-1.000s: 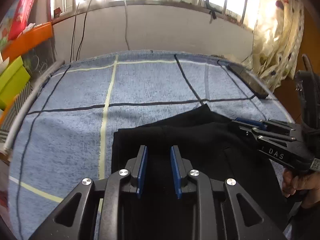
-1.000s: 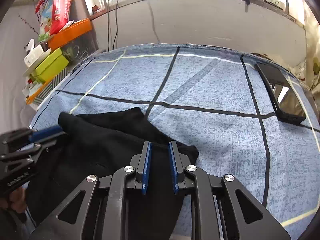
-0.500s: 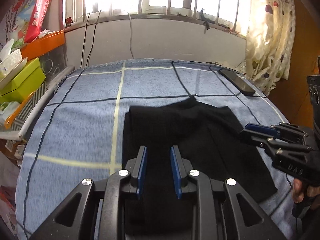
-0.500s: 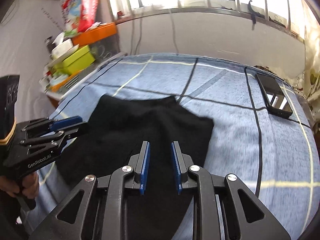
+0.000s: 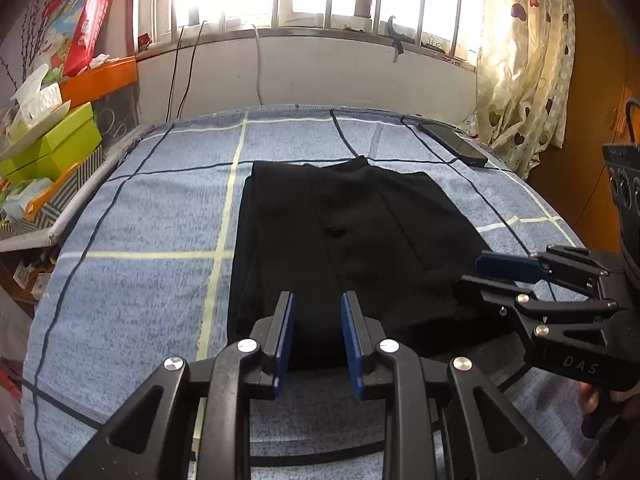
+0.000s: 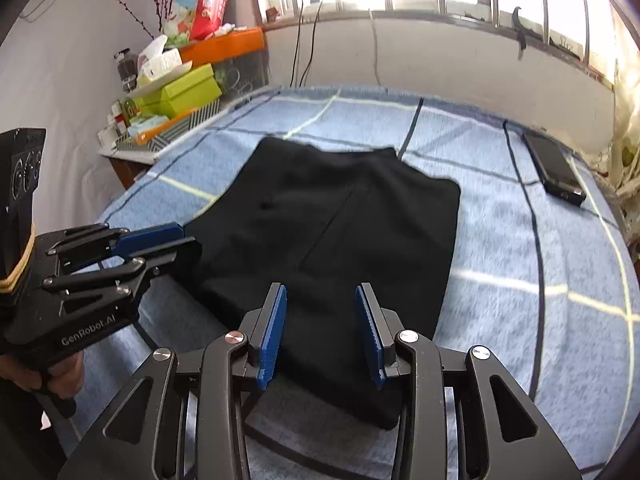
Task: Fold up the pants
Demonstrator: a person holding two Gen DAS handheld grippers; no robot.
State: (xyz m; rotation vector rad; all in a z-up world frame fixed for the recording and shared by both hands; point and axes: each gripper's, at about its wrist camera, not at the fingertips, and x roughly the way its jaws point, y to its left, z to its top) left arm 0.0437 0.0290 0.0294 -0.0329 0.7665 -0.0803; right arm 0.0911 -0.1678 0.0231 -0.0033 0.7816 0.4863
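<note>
— Blue checked tabletop cloth [image 5: 152,216] under a barred window. Pants?
— Black pants [image 5: 352,240] folded flat mid-cloth, phone [image 6: 554,168] well apart at far right.
— Tools?
— Left tool [image 5: 318,334] parted narrowly, holding nothing; right tool [image 6: 320,334] parted wider, also holding nothing.
— Writing?
— "GenRobot.AI" on left, "DAS" on right.

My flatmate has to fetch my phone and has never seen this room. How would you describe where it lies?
Start at the blue checked bedspread under the barred window. The black slab phone lies flat at its far right corner, near the heart-print curtain. It is small, rigid and glossy, well apart from the folded black pants mid-bed, which are soft cloth.
</note>
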